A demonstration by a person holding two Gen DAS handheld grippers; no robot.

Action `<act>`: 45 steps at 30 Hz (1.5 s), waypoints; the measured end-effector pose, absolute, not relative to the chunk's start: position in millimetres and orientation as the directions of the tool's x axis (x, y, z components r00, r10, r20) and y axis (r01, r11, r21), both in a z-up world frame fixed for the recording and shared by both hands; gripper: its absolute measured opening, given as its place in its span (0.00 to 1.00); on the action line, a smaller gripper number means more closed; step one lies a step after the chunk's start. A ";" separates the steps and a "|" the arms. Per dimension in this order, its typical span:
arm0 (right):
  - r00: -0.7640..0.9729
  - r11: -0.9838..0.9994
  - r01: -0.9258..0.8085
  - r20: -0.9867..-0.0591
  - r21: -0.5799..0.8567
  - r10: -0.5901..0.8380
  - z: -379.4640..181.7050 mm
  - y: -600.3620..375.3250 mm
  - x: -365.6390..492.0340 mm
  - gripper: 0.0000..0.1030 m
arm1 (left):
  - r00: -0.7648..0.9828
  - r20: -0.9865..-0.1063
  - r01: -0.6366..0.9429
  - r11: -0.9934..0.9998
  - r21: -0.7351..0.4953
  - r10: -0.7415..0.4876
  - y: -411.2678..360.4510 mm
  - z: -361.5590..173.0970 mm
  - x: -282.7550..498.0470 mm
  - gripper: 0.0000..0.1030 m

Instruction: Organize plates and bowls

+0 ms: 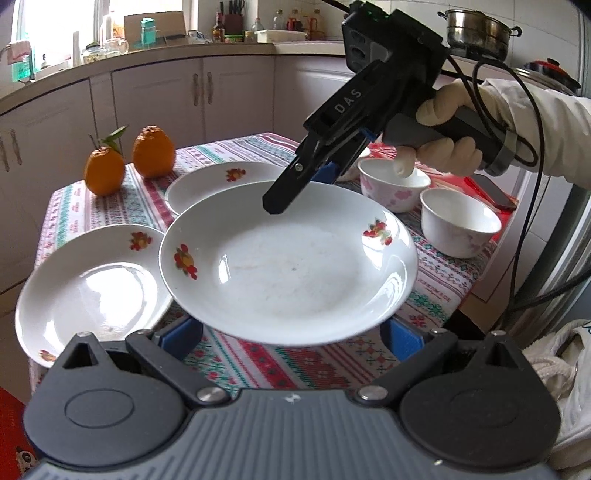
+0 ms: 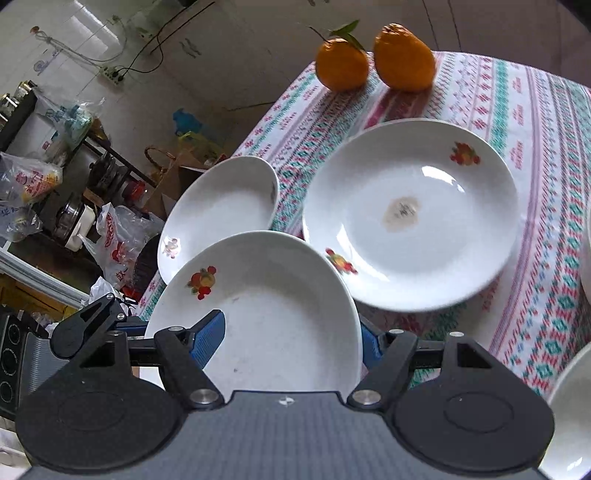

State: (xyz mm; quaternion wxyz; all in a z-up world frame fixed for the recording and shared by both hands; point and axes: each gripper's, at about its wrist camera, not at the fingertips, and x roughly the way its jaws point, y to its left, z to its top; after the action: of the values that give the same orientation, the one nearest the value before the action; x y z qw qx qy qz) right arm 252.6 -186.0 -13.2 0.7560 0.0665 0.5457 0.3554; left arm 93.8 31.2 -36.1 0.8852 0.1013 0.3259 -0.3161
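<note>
1. Plate (image 1: 288, 266) with fruit prints sits lifted over the tablecloth (image 1: 258, 365) — my left gripper (image 1: 291, 343) pinches its near rim.
2. My right gripper (image 1: 295, 184) pinches its far rim.
3. Beyond — two plates (image 1: 92, 291), two bowls (image 1: 458, 225), two oranges (image 1: 153, 151).

This was a home kitchen, lived-in and a little cluttered. Pale cabinets (image 1: 159, 99) ran under a countertop (image 1: 207, 46) crowded with bottles, jars and a knife block (image 1: 233, 18). A steel pot (image 1: 476, 33) sat high at the right, near a red-knobbed lid (image 1: 554, 74). A small table wore a patterned tablecloth (image 2: 535, 155), with two oranges (image 2: 373, 59) at its far corner and flowered plates and bowls across it. Beyond the table's edge, plastic bags (image 2: 114, 240), a rack of cookware (image 2: 74, 184) and a power strip (image 2: 112, 75) filled the floor side.
</note>
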 end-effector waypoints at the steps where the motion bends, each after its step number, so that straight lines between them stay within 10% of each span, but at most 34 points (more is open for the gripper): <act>1: 0.150 0.735 -0.469 -0.776 0.489 0.612 -12.6 -182.9 254.6 0.76 | 0.591 -0.641 0.622 0.783 -0.025 -0.490 33.7 -35.3 94.9 0.98; 45: 0.036 0.658 -0.601 -0.807 0.453 0.589 -24.6 -40.8 332.7 0.76 | 0.659 -0.643 0.454 0.888 -0.074 -0.390 137.8 -43.8 141.8 0.98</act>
State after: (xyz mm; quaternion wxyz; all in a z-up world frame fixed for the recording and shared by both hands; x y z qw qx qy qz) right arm 332.7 -40.8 -24.6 0.7198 -0.0055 0.5577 0.4134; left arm 141.8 137.8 -43.8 0.9096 0.0467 0.3414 -0.2321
